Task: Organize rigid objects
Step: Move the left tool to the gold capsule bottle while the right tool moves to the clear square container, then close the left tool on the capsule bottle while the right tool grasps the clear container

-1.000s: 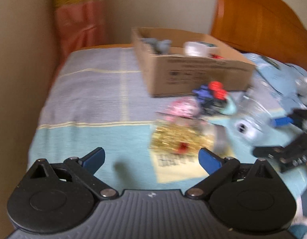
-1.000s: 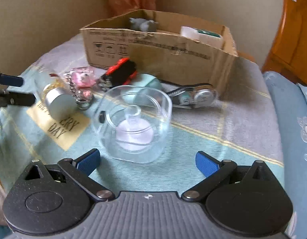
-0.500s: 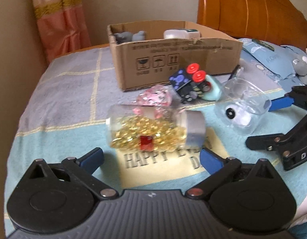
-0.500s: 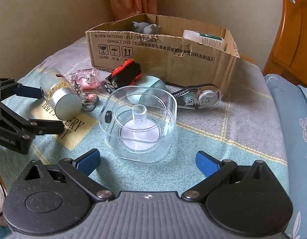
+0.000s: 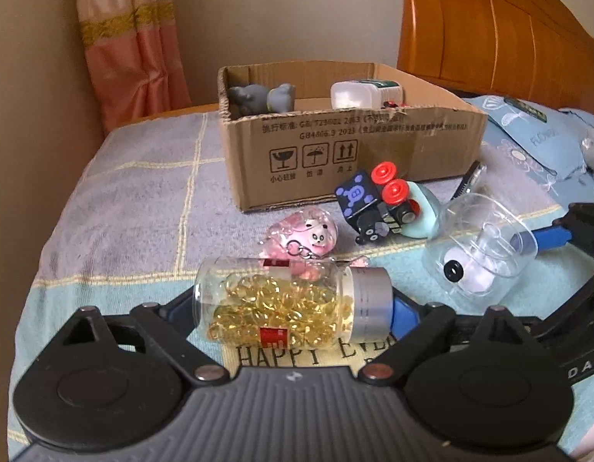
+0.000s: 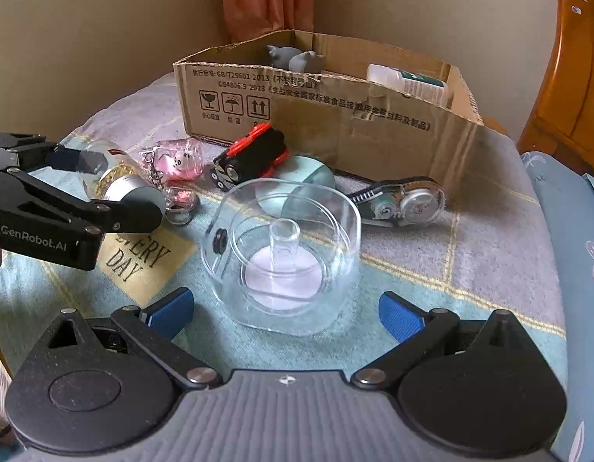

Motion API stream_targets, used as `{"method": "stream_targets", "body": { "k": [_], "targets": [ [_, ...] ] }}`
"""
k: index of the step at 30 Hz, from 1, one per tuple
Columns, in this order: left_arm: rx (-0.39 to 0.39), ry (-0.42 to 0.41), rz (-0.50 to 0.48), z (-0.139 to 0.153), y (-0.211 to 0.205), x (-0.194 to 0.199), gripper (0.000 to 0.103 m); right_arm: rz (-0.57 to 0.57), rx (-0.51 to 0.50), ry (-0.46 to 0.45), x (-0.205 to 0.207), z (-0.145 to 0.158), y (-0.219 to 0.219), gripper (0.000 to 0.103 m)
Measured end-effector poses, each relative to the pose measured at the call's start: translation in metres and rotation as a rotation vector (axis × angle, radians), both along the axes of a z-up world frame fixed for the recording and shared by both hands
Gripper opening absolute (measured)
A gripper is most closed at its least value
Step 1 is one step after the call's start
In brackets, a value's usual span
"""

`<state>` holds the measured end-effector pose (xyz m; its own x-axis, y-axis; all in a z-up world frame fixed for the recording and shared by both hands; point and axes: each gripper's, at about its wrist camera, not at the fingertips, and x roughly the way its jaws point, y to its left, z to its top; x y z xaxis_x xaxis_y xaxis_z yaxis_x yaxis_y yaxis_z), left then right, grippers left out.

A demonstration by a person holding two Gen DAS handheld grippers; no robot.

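Note:
A clear bottle of yellow capsules [image 5: 289,304] with a silver cap lies on its side between the fingers of my left gripper [image 5: 293,308]; the jaws are open, one at each end, and contact is unclear. It also shows in the right wrist view [image 6: 119,184]. My right gripper [image 6: 285,308] is open just short of a clear plastic tape holder [image 6: 285,254]. A cardboard box [image 5: 354,150] stands behind and holds a grey toy [image 5: 258,98] and a white bottle [image 5: 366,92].
A pink pig keychain [image 5: 304,231], a black and red toy car [image 5: 378,200], a mint round case [image 5: 420,211] and a correction tape [image 6: 405,200] lie on the bedspread before the box. A wooden headboard [image 5: 509,38] and a pillow [image 5: 536,134] are at right.
My left gripper has swung toward the capsule bottle and closed in until its open fingers straddle it. My right gripper has edged closer to the clear tape holder.

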<state>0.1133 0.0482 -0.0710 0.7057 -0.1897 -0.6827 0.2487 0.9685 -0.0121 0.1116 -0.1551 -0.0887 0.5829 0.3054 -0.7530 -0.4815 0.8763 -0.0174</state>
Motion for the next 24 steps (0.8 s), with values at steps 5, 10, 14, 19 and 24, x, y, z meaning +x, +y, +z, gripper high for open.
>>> {"method": "stream_targets", "body": {
  "k": [5,10,14,19,24],
  "targets": [
    [-0.005,0.01,0.008,-0.001,0.005,0.001,0.094,0.014,-0.001,0.002,0.007,0.0,0.009,0.103],
    [0.004,0.013,0.002,-0.001,0.003,0.003,0.094,-0.01,-0.025,0.0,0.014,0.001,0.016,0.103],
    [-0.003,0.027,0.005,0.0,0.005,0.005,0.093,-0.01,-0.043,-0.006,0.014,0.004,0.019,0.102],
    [0.012,0.033,0.003,0.0,0.005,0.005,0.093,0.0,-0.053,-0.002,0.012,0.005,0.023,0.102],
    [0.03,0.03,0.005,0.001,0.004,0.005,0.093,0.001,-0.055,-0.004,0.009,0.008,0.023,0.099]
  ]
}}
